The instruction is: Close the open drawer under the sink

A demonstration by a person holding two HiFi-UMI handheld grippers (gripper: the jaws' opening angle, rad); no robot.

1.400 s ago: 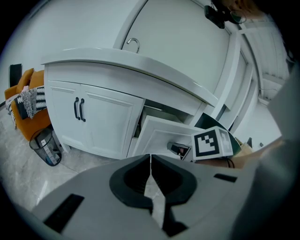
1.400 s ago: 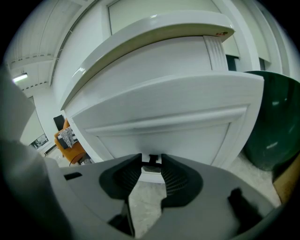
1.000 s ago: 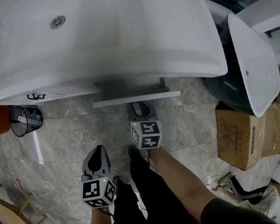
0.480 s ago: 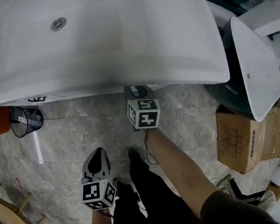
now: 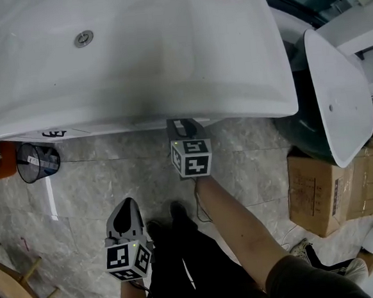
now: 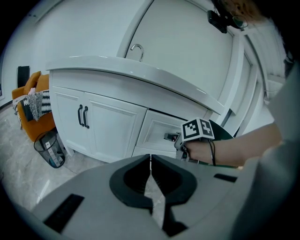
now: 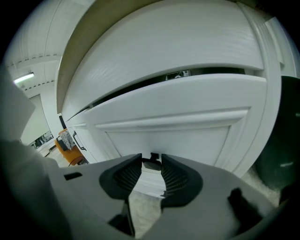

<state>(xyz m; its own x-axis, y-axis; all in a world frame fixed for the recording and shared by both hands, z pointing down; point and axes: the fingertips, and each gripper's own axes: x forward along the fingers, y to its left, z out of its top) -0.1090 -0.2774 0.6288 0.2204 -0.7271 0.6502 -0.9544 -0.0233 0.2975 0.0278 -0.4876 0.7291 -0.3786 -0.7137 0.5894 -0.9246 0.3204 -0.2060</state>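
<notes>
The white sink point(image 5: 134, 53) covers the cabinet in the head view and hides the drawer there. In the left gripper view the white drawer front point(image 6: 157, 131) sits about flush with the cabinet face. My right gripper point(image 5: 182, 125) reaches under the sink rim, and its pads point(image 7: 174, 176) sit on either side of the small dark drawer handle point(image 7: 152, 162), shut on it. A dark gap shows above the drawer front point(image 7: 187, 117). My left gripper point(image 5: 124, 206) hangs back over the floor, its jaws point(image 6: 150, 158) shut with nothing between them.
A mesh waste basket point(image 5: 38, 161) stands at the left on the tiled floor. At the right are a cardboard box point(image 5: 318, 192) and a dark tub with a white lid point(image 5: 333, 95). A wooden stool point(image 5: 17, 287) is at the bottom left. The person's legs stand between the grippers.
The drawer front stuck out from under the sink a second ago and is now hidden beneath the rim. My right gripper moved in toward the cabinet with it. The left gripper stayed put.
</notes>
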